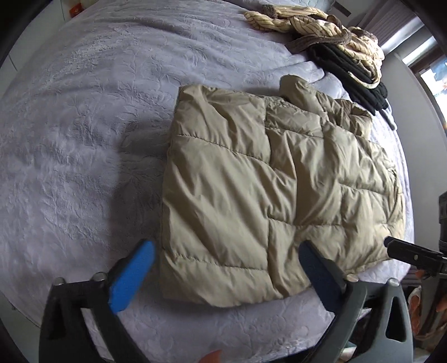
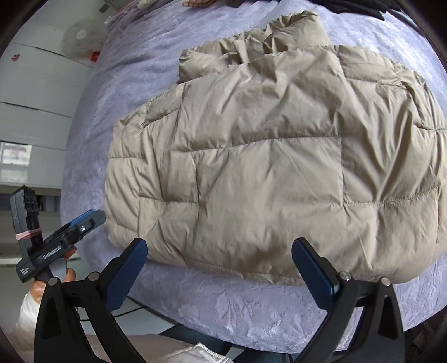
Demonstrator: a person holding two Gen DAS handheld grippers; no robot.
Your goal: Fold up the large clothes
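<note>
Puffy quilted khaki jacket (image 1: 273, 178), folded square, on embossed lilac bedspread (image 1: 83, 134)

the beige puffer jacket (image 1: 268, 178) is a thin, quilted synthetic cloth with a soft sheen, creased all over and puffed between stitched seams. under it the lavender bedspread (image 1: 83, 139) is matt, plush fabric embossed with a leafy pattern. beyond the jacket's far edge lie a striped cream knit garment (image 1: 315, 25), woolly and matt, and a black garment (image 1: 354, 72), ribbed and dull. the left gripper (image 1: 229, 273) and right gripper (image 2: 220, 270) have matt black plastic arms, blue rubbery textured pads (image 1: 131, 276) and small shiny metal pins.
</note>
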